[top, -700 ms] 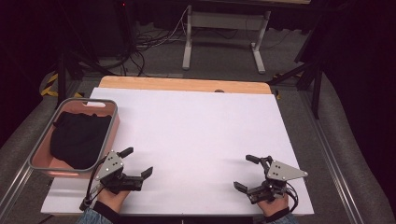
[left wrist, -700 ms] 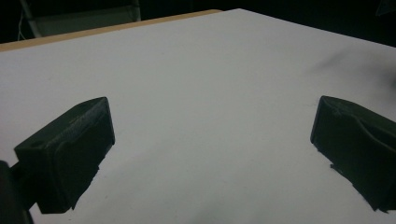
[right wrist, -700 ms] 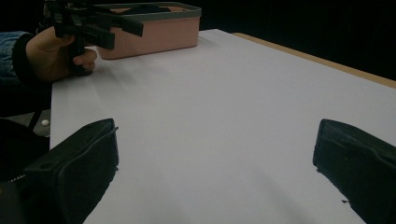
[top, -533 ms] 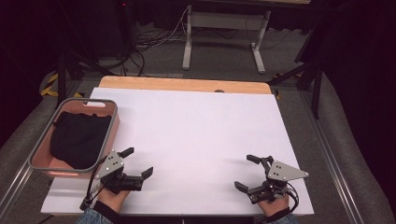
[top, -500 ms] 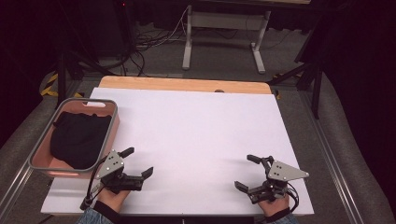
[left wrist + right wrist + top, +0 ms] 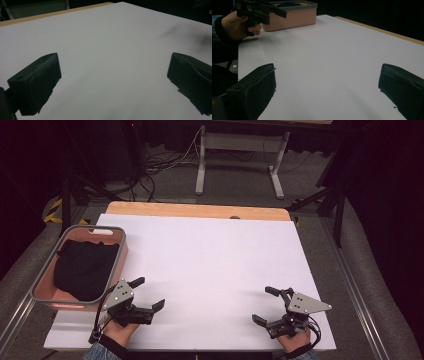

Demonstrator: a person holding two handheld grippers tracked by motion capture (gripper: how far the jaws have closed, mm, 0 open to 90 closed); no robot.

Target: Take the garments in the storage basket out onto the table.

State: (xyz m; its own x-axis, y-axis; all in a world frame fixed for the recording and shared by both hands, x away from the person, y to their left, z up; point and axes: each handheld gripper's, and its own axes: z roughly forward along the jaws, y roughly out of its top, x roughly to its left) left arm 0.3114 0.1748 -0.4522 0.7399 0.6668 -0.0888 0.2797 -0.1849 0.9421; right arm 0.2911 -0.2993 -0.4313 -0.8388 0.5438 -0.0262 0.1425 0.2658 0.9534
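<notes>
My left gripper rests near the table's front left, open, its black jaws spread wide over bare white surface with nothing between them. In the left gripper view the gripper faces across the white sheet. My right gripper sits at the front right, also open and empty; seen in its own view, the right gripper points toward the left hand. A pink bin with a grey rim stands at the left edge, holding a black cloth. The bin also shows far off in the right gripper view.
The white board covers the table, with a wooden strip along its far edge. Beyond it lie a dark floor, cables and a grey metal stand. Grey padded rails run along both sides of the table.
</notes>
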